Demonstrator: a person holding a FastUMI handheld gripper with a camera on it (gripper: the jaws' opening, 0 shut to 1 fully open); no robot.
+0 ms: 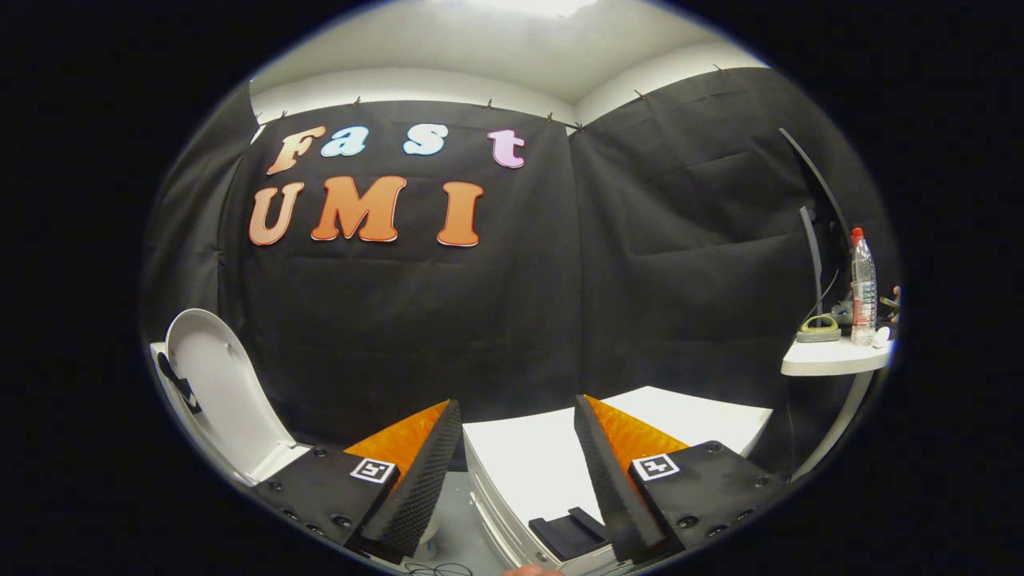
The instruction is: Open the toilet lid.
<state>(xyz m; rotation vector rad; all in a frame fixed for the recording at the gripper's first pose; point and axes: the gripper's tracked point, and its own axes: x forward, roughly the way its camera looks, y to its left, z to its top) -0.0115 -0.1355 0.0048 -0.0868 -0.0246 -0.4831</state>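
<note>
Already my tool (518,432) hangs released, fingers spread and empty. Off beyond the left finger the toilet lid (220,392) stands raised, tilted back. I judge it light, stiff, slick plastic, best nudged at its free rim. Between my fingers sits a white box (544,456); right, a worktop (832,356) carries a bottle (862,288).

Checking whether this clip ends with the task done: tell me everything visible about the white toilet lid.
The white oval toilet lid stands raised, tilted back toward the black cloth wall, to the left of and beyond the open fingers of the hand-held gripper. It looks like smooth, glossy plastic, its inner face toward the camera. A dark strip-like piece sits at its left edge; what it is cannot be told. The lid's lower end passes behind the left finger. Nothing grips it.
</note>
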